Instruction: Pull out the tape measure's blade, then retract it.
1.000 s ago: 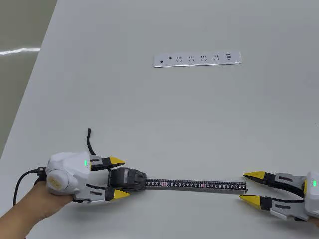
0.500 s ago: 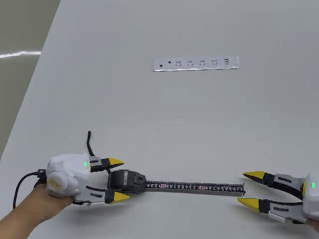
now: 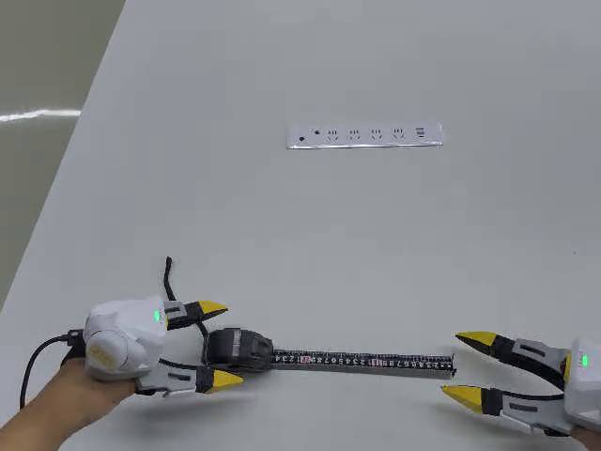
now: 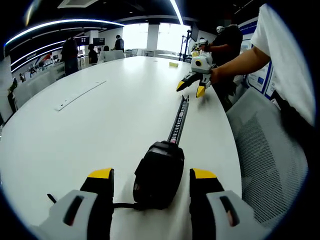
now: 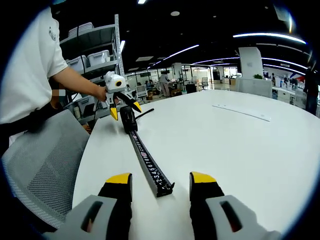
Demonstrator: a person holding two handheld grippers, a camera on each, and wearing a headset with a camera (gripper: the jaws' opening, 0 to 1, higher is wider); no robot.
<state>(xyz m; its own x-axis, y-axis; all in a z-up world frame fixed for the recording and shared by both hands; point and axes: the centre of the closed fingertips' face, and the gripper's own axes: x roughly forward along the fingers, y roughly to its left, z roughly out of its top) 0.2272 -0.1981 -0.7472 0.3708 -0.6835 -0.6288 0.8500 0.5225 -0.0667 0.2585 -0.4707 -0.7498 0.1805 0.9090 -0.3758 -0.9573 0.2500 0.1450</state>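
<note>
Since the blade lies stretched rightward from the tape measure along the near edge of the surface, the pull looks done; retracting is what you have left. Your left gripper has its jaws spread around the tape measure with gaps either side, gripping nothing. Your right gripper has its jaws spread too, the blade's tip just between them, untouched.

open: table mid-span | obstacles: power strip far; blade near
</note>
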